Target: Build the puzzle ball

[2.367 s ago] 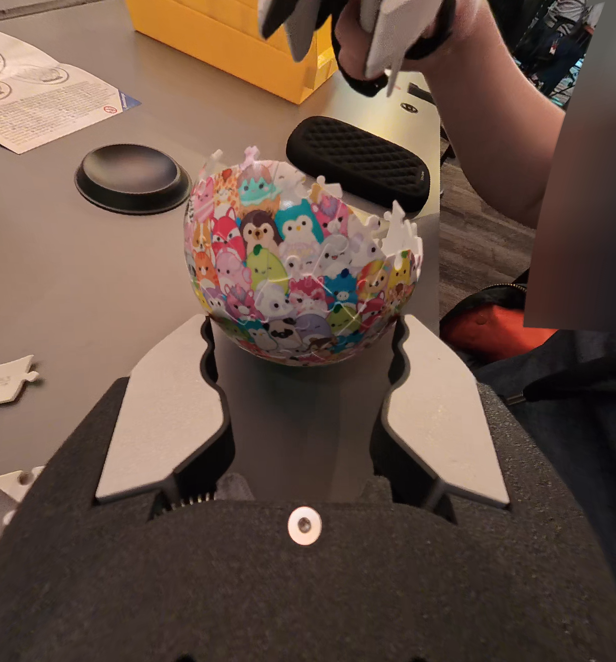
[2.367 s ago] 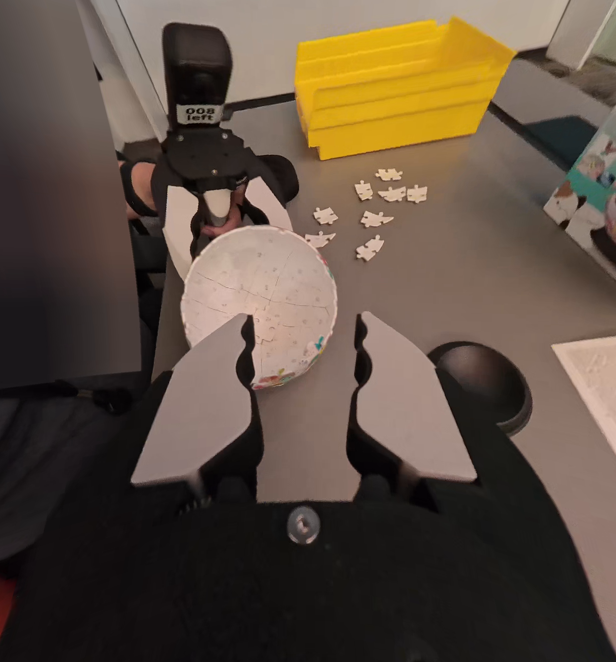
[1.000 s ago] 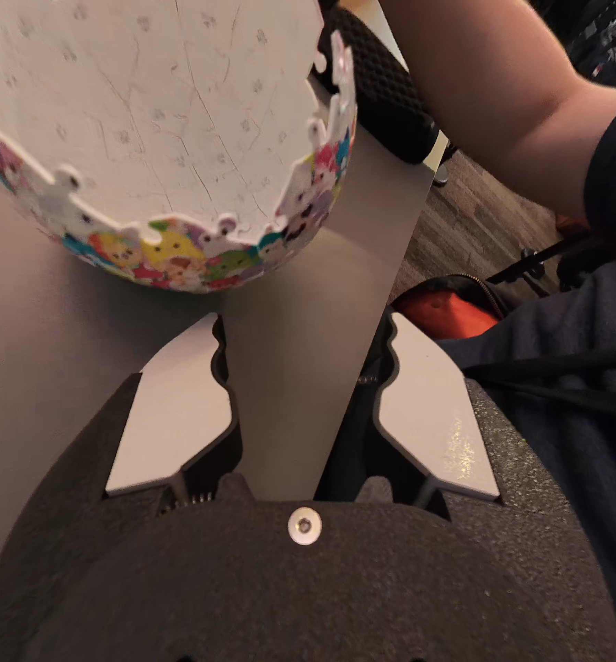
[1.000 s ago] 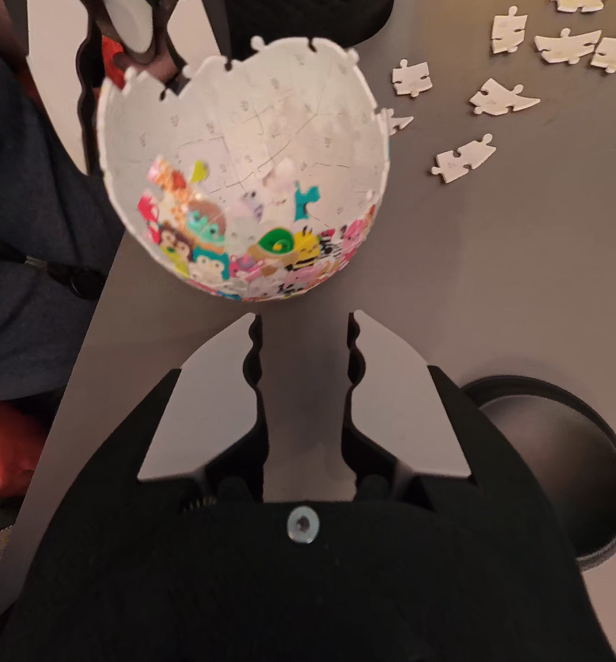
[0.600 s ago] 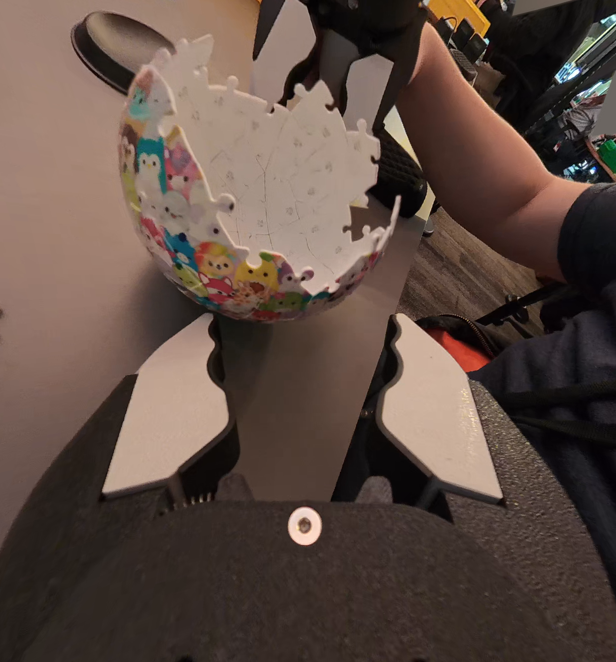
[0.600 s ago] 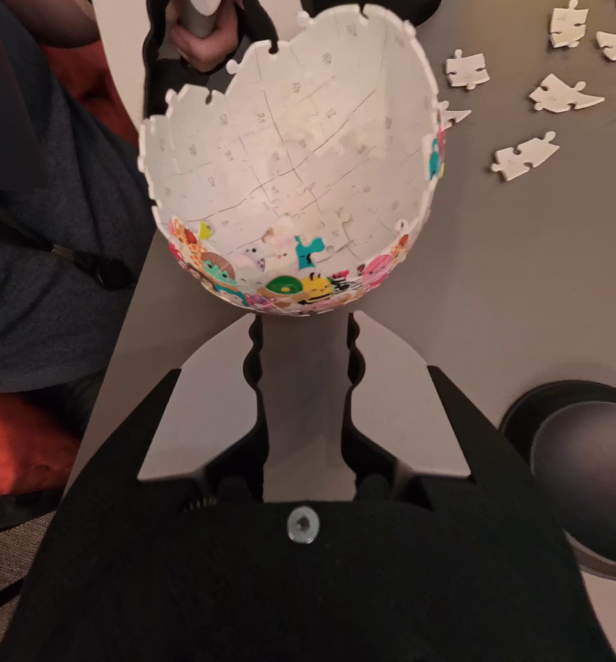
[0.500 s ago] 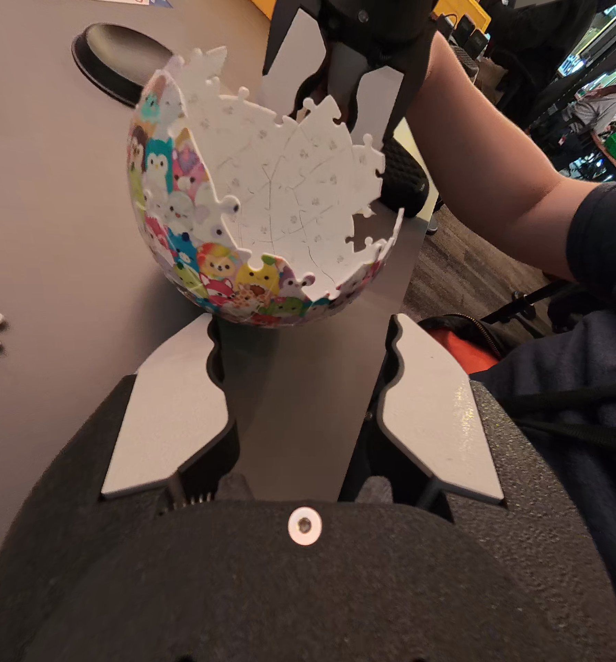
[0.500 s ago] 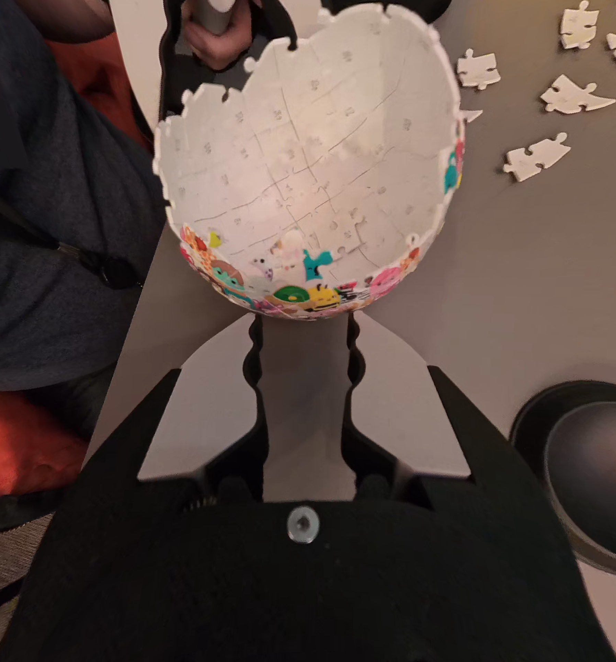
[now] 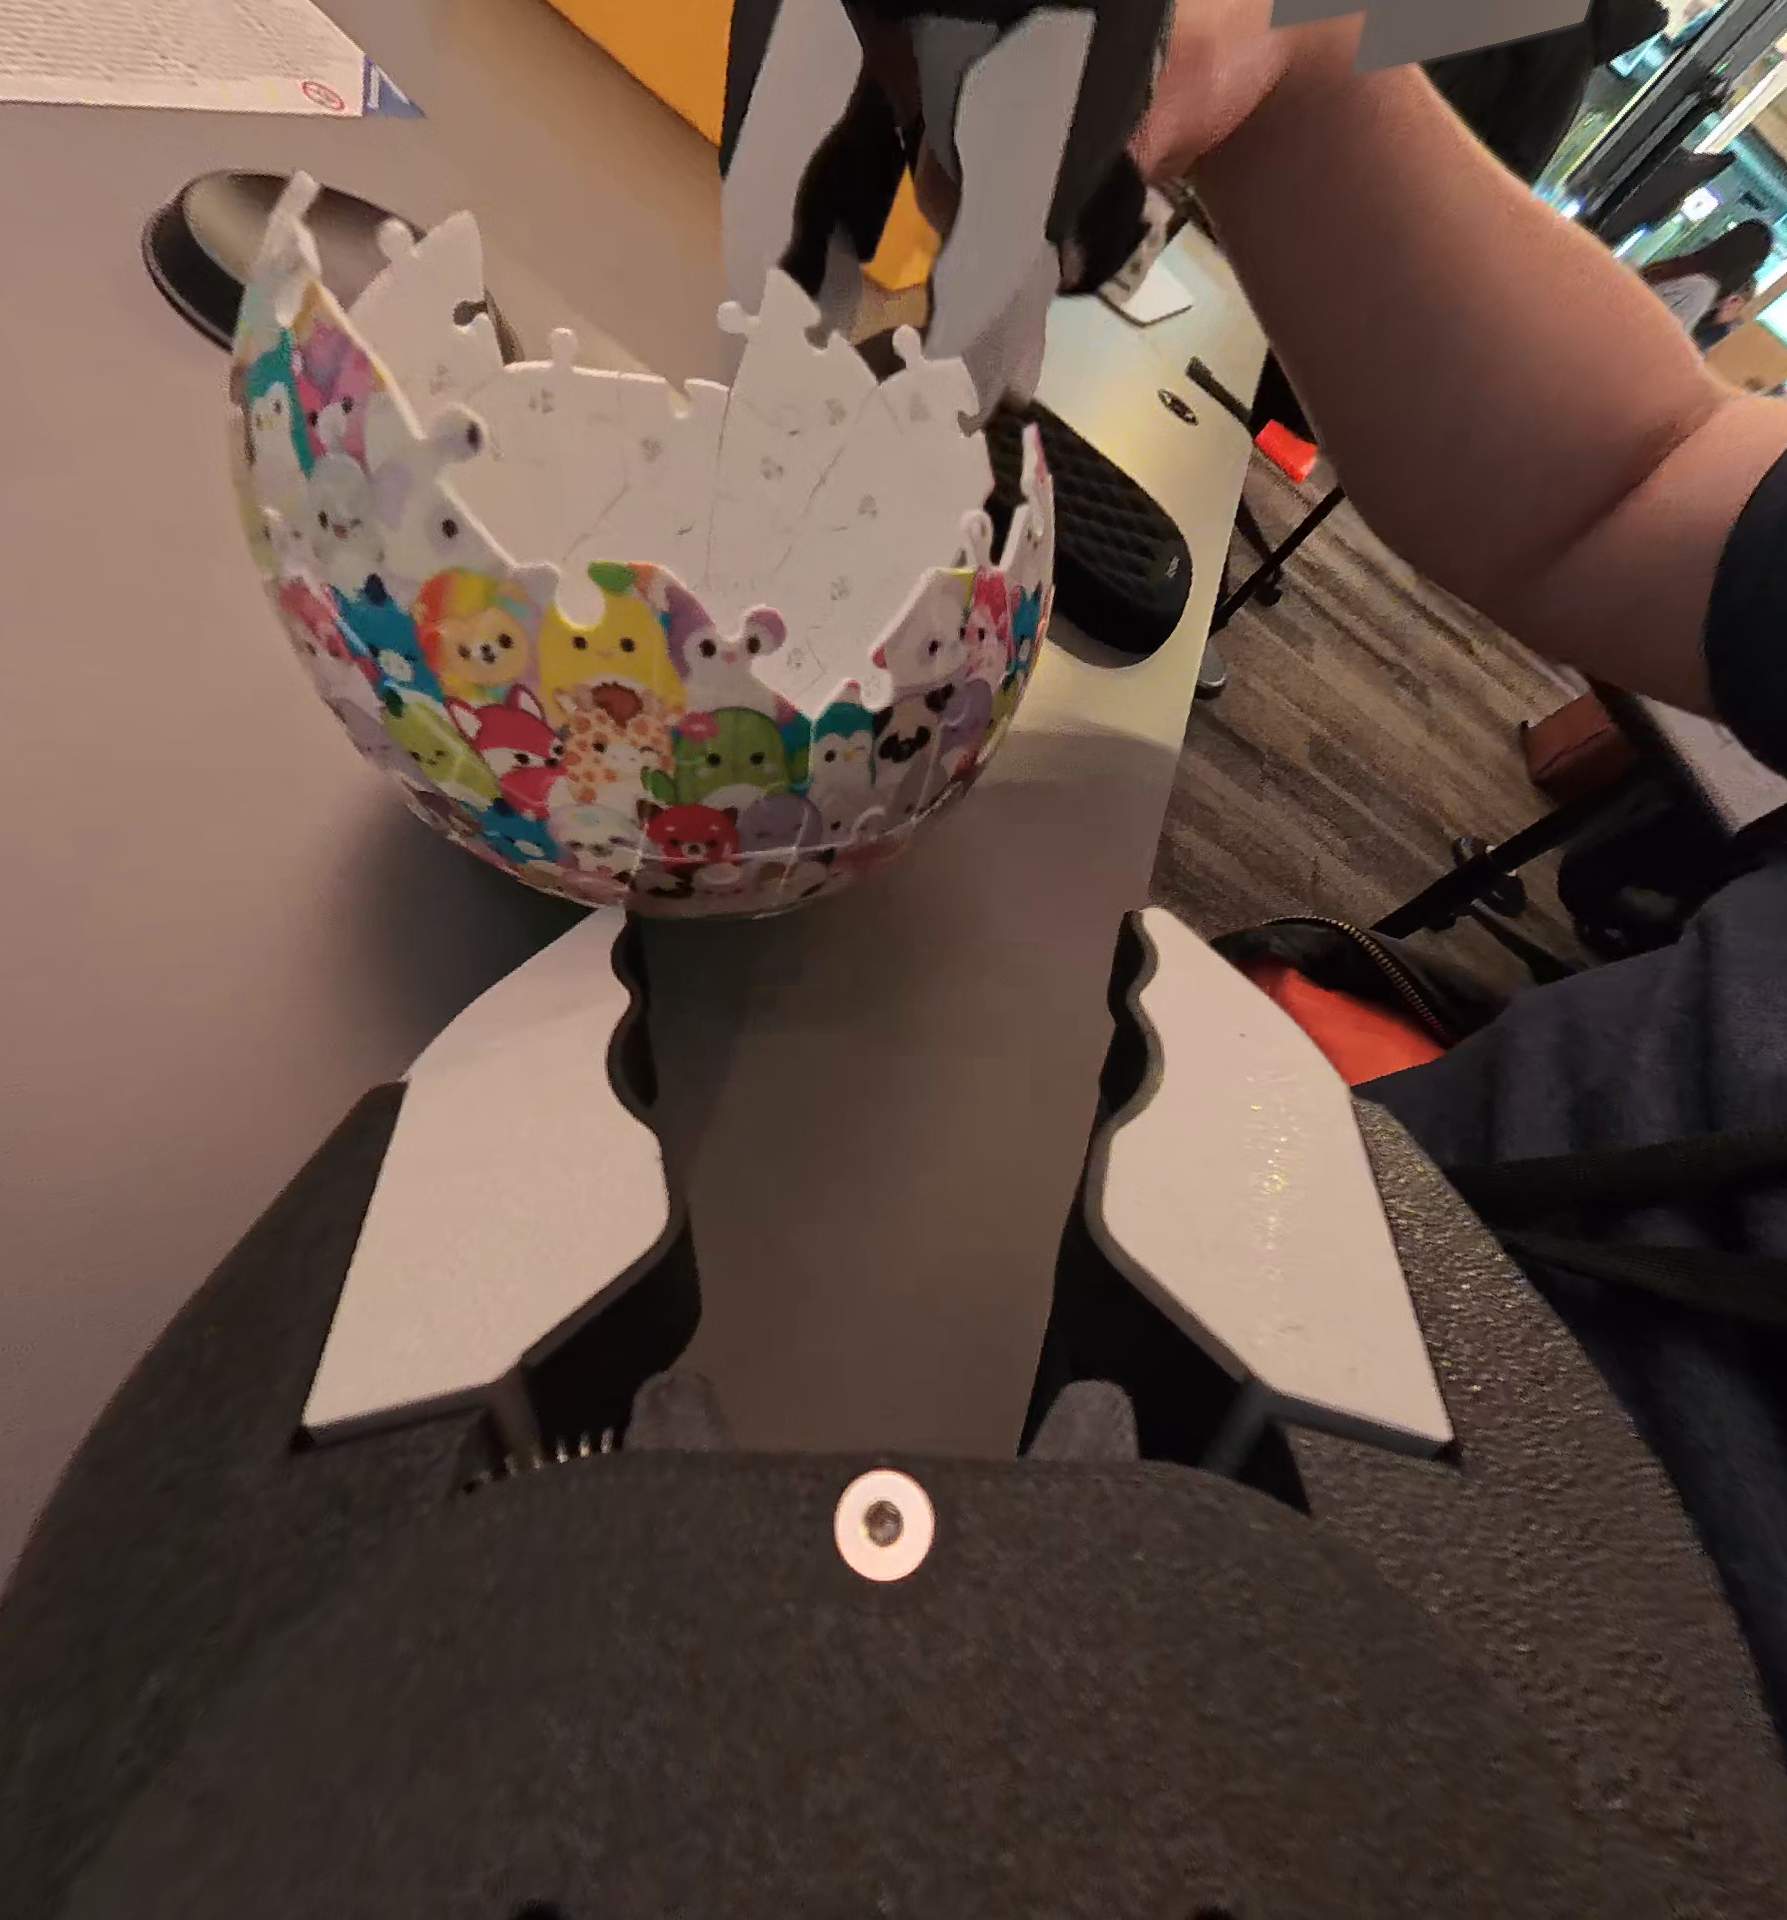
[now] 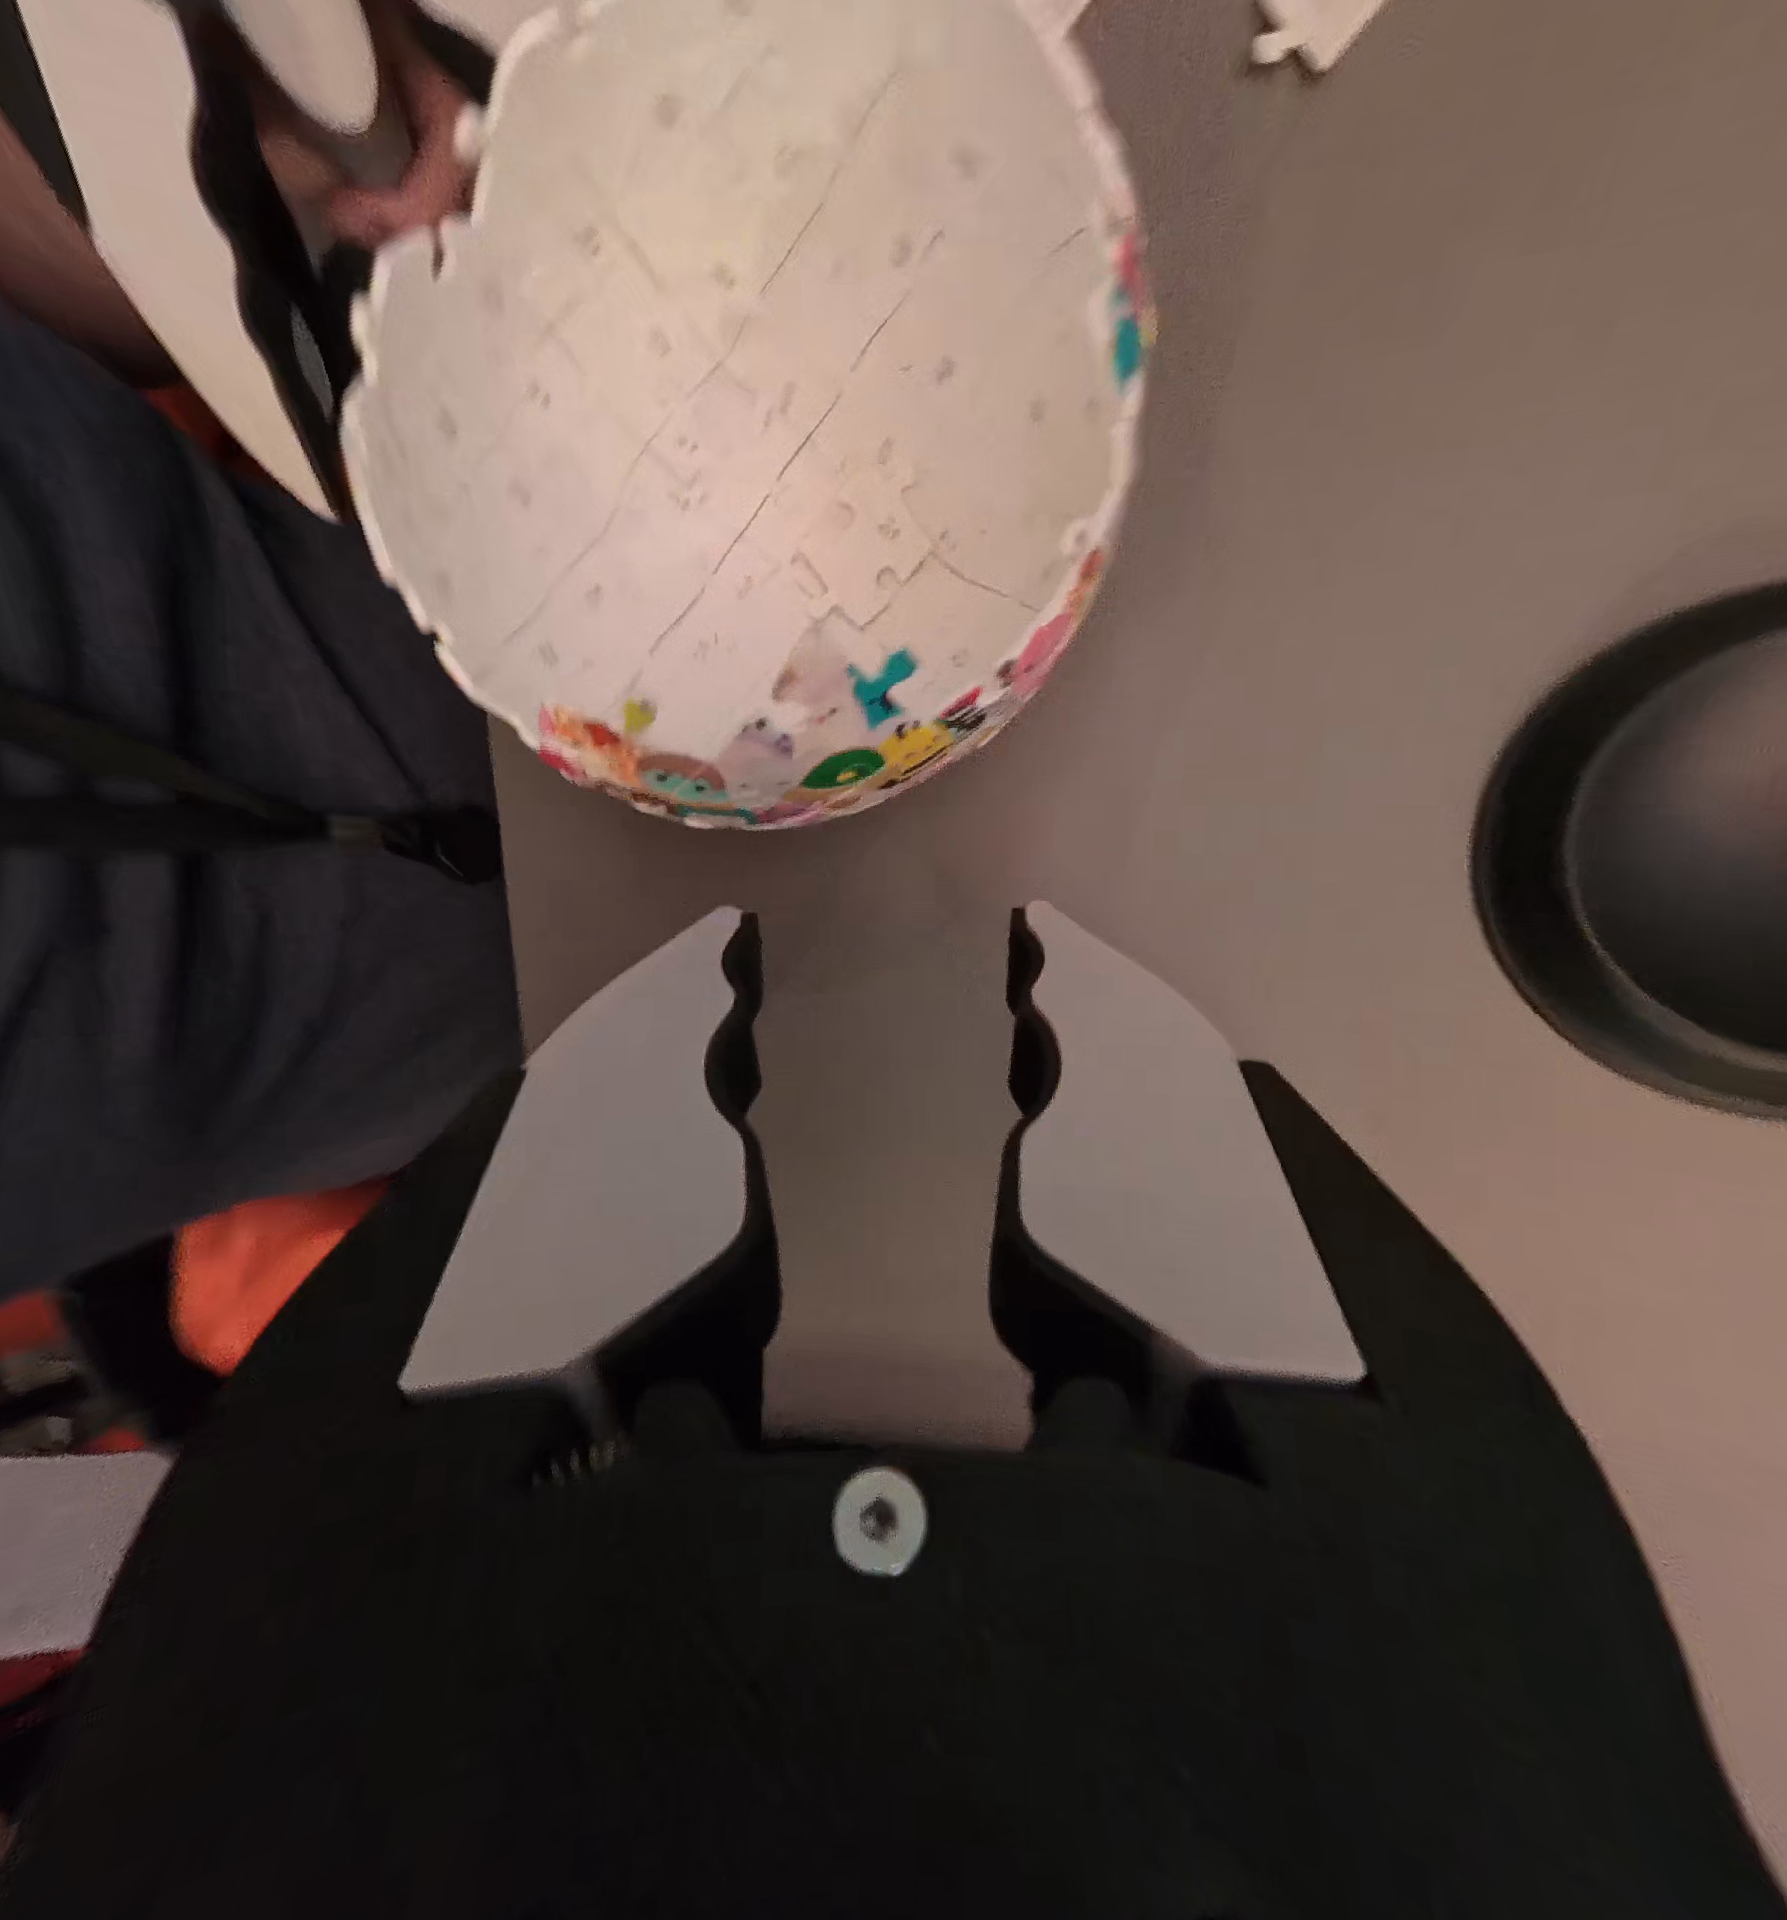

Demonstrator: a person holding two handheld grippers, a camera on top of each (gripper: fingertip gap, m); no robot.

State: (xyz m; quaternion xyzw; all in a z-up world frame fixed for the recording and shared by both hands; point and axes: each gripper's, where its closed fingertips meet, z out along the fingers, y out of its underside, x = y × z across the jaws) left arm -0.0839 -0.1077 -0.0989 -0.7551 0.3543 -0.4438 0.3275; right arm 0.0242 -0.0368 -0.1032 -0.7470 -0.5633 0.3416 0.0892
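Note:
The half-built puzzle ball (image 9: 640, 644) is a bowl-shaped shell, colourful outside and white inside, with a jagged rim. It sits on the grey table (image 9: 89, 727) near its right edge. My left gripper (image 9: 873, 935) is open and empty, its tips just short of the shell's lower side. My right gripper (image 10: 878, 920) is open and empty, looking down into the shell (image 10: 743, 416) from the other side. In the left wrist view the right gripper (image 9: 889, 208) hangs just above the shell's far rim. The left gripper (image 10: 245, 208) shows blurred beyond the shell.
A black round stand (image 10: 1689, 842) lies on the table beside the shell, also in the left wrist view (image 9: 203, 260). A paper leaflet (image 9: 141, 52), a yellow bin (image 9: 650, 73) and a black padded rest (image 9: 1086, 540) lie beyond. Loose white pieces (image 10: 1304, 31) lie farther off. An orange bag (image 9: 1336, 1029) sits below the table edge. The tips of one gripper are about 15 cm away from the tips of the other.
The left view has dropped lower, so the shell shows more from the side. The right gripper has shifted over the shell's rim and the stand has slid into its view. Both jaws stay open.

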